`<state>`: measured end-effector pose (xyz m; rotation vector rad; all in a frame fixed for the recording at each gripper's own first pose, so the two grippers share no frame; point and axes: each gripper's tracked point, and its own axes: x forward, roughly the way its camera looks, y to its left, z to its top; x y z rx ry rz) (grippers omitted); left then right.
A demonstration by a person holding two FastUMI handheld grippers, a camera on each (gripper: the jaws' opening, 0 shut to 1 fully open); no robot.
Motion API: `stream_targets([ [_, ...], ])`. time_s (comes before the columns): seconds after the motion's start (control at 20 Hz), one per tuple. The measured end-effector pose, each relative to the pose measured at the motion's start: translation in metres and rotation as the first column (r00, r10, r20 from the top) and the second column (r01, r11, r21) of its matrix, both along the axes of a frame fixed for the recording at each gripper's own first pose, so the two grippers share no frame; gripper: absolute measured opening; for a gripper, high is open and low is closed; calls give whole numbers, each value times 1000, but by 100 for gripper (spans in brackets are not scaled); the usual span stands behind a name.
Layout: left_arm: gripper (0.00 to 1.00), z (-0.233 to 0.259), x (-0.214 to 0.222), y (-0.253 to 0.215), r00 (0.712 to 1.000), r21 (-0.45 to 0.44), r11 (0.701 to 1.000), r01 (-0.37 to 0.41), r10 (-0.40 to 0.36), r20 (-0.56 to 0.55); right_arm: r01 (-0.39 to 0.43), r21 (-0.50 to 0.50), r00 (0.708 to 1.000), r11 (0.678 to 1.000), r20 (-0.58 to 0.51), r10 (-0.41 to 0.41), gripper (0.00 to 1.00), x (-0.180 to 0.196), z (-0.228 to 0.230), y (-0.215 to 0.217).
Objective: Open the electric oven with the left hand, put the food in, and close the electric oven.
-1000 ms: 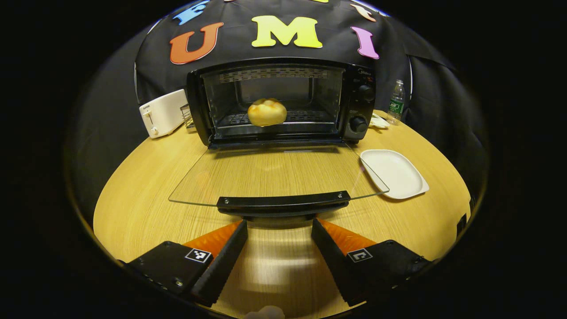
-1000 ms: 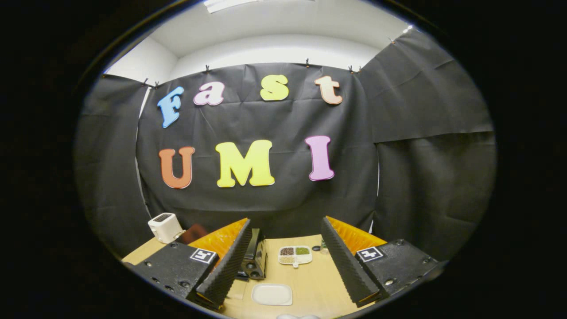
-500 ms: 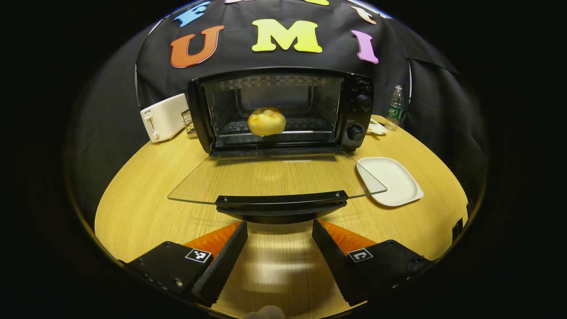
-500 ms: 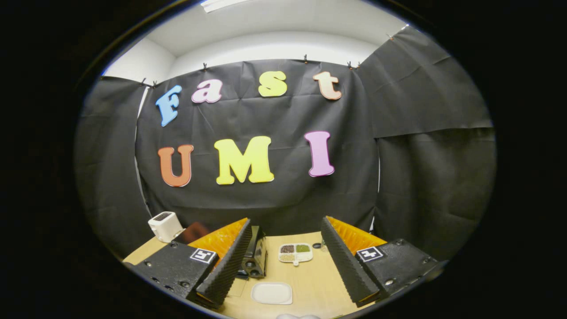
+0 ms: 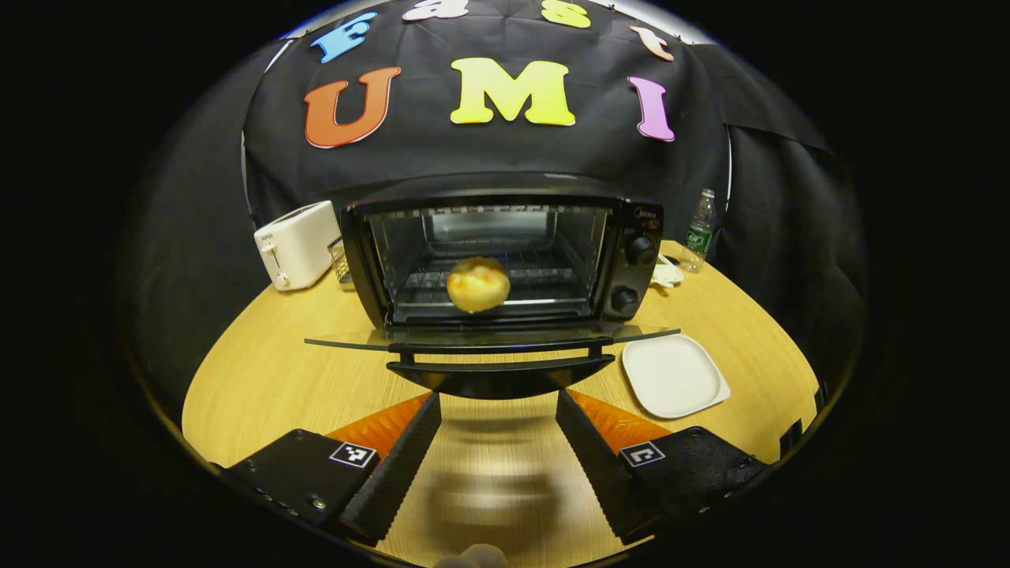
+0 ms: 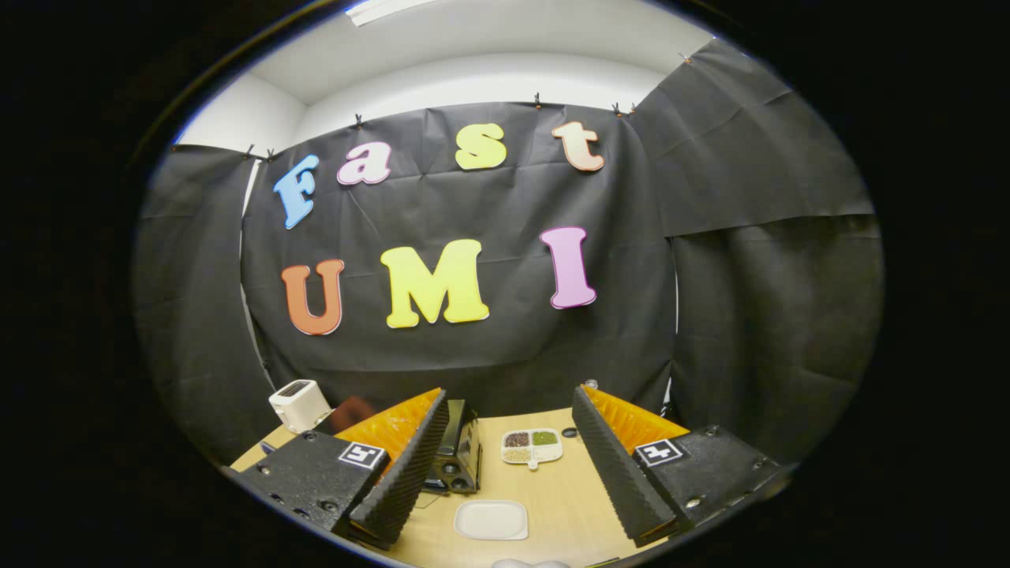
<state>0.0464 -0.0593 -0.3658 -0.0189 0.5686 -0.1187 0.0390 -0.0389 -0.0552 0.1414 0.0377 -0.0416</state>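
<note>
Tongs, left gripper point(image 5: 499, 442): jaws wide, empty, just short of door handle point(image 5: 500, 372) at 12 o'clock. Tongs, right gripper point(image 6: 509, 461): wide, empty, held high. Oven door point(image 5: 489, 341): part raised. Electric oven point(image 5: 505, 264): bun point(image 5: 477, 284) on rack inside. White plate point(image 5: 673, 375) at 2 o'clock; toaster point(image 5: 296, 244) at 10 o'clock. Handling, judged: push squarely under handle's middle, steadily, until door seats.

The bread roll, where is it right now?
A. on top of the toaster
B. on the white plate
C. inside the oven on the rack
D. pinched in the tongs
C. The bread roll sits on the rack inside the oven, whose glass door is down; the white plate beside it has nothing on it.
</note>
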Motion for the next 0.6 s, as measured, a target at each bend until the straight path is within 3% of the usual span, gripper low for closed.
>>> stream_targets([
  [0.3,96,25,30,1,999,3,1000,-4,3,50,9,12,1000,1000,-1,-9,100,1,0,-4],
  [0.5,96,38,51,-6,997,12,1000,-4,3,79,16,23,1000,1000,-8,-16,96,2,-3,-8],
  [0.6,96,43,62,-6,996,6,1000,-8,7,88,19,35,1000,999,-10,-18,100,3,-3,-10],
])
